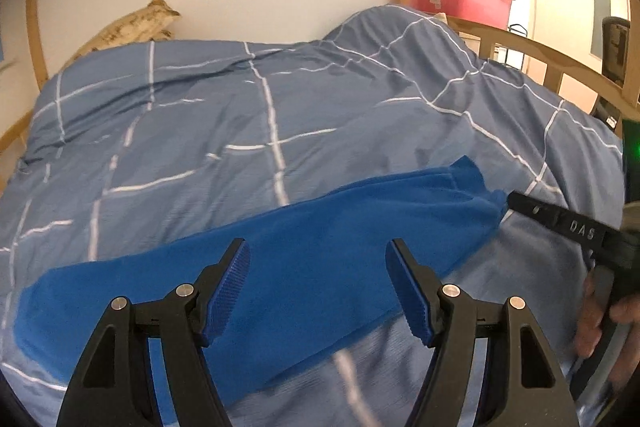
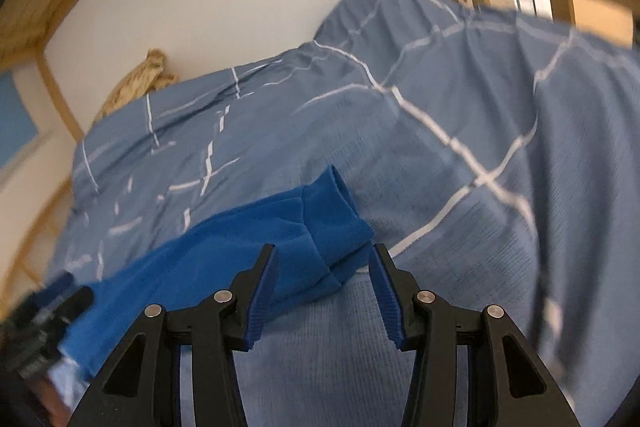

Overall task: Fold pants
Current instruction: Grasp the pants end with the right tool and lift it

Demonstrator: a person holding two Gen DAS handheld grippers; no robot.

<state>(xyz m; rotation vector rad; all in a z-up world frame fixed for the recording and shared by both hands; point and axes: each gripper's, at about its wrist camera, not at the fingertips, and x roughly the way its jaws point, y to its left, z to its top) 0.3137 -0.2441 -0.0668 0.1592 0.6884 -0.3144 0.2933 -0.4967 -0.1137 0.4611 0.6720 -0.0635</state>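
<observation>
The blue pants [image 1: 280, 267] lie as a long band across the lower middle of the frame on the checked duvet [image 1: 240, 99]. The left gripper [image 1: 318, 291] hovers over the middle with jaws wide, empty. The right gripper [image 2: 322, 291], half open, straddles the cuff end [image 2: 332, 227] unclamped; this looks like the grasp before a lengthwise fold, which calls for closing on that cuff.

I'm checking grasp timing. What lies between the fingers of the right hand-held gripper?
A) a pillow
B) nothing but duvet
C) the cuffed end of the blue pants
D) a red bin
C: the cuffed end of the blue pants sits between the open right hand-held gripper.
</observation>
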